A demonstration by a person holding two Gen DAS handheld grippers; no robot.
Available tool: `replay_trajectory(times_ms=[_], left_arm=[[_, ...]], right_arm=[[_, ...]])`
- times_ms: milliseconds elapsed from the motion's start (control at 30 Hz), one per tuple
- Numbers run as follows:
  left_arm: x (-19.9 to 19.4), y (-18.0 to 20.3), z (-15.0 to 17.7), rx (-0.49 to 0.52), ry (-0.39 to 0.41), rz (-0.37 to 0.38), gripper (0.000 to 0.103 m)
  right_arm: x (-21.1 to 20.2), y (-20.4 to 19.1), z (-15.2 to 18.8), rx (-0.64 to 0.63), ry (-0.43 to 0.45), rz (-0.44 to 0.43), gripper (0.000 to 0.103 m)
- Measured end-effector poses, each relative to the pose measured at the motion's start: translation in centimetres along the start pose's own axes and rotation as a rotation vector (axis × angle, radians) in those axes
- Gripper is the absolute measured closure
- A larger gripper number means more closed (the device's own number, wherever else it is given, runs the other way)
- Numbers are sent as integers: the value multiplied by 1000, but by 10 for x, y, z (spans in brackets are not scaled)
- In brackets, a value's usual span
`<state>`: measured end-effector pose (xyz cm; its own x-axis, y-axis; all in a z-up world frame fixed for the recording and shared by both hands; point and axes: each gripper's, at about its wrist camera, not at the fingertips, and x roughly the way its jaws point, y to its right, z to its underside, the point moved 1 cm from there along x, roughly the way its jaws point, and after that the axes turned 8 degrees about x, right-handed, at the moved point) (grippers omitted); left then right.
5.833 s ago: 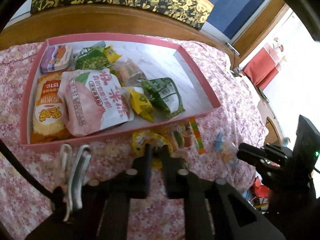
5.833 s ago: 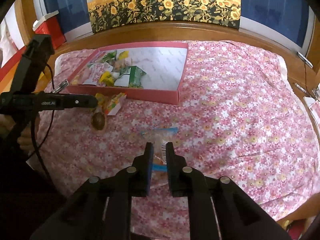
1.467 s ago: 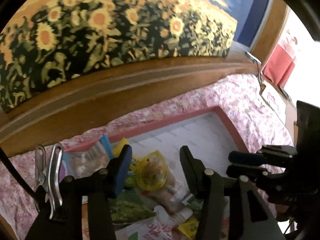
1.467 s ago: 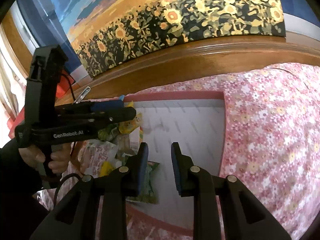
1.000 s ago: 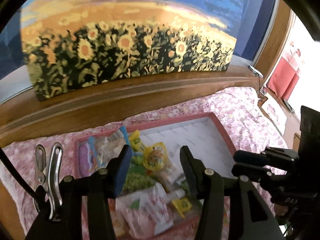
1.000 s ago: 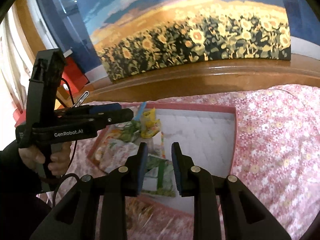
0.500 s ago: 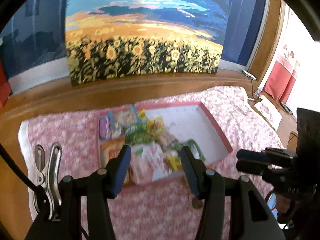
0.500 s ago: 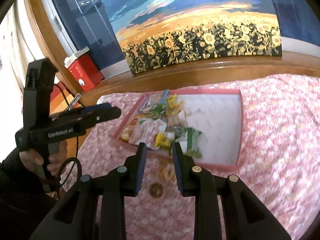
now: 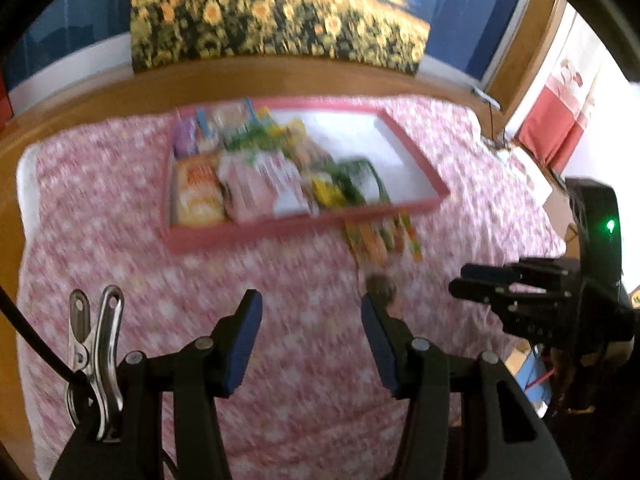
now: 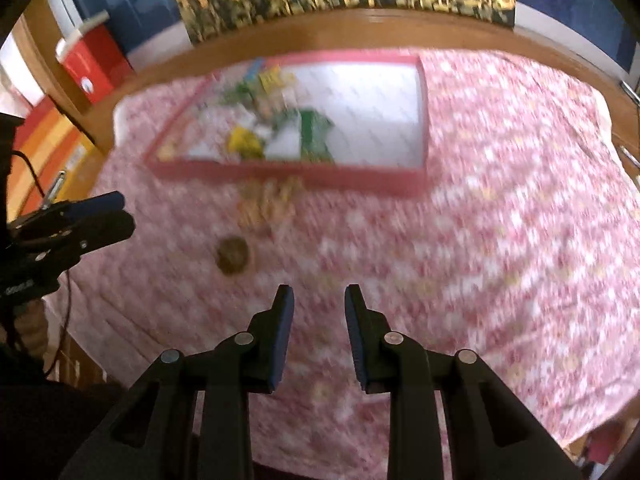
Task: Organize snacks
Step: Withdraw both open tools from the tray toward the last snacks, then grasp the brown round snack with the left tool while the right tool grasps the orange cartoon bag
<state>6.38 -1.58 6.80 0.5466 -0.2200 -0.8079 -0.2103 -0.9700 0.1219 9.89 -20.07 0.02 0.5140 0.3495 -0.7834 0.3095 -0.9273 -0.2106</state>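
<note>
The left gripper (image 9: 311, 322) hangs over the flowered cloth (image 9: 120, 208) with its jaws apart and nothing between them; the right gripper (image 10: 319, 312) is likewise empty, its jaws parted more narrowly. Just ahead of both lies a small round brown snack (image 10: 232, 255), alone on the cloth. It looks light and firm, though blur hides its wrapping; a pinch across its width seems best. Beyond it, just outside the pink tray (image 10: 288, 178), lies a flat orange-and-yellow packet (image 9: 380, 236), probably thin, crinkly and slippery, so an edge grip would suit. Farther on, the tray holds a heap of soft snack bags (image 9: 260, 176) on its left, with its right side bare.
</note>
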Motion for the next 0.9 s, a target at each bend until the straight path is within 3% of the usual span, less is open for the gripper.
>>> replay_trajectory(times_ms=[133,300,700,767,800,833,900], left_arm=[[12,9,16,-7,-55,28,49],[23,17,19,-1,-86,53,49],[62,35,-14,22,-39,161,41],[66,40,-17,41,-38,159,45],[65,42,-18,51,-33,165,64],[65,44,-18,64,-32,175,72],[64,49,-17,94,-39,207,73]], right_arm=[[11,-1,14,-47,-58,53,75],[8,0,20,-52,-44,43,73],[-26,25,31,-6,50,-24,73],[-28,27,28,9,61,-25,73],[-29,29,28,21,67,-31,73],[-31,31,27,33,74,-41,73],[-34,34,24,46,85,-61,73]])
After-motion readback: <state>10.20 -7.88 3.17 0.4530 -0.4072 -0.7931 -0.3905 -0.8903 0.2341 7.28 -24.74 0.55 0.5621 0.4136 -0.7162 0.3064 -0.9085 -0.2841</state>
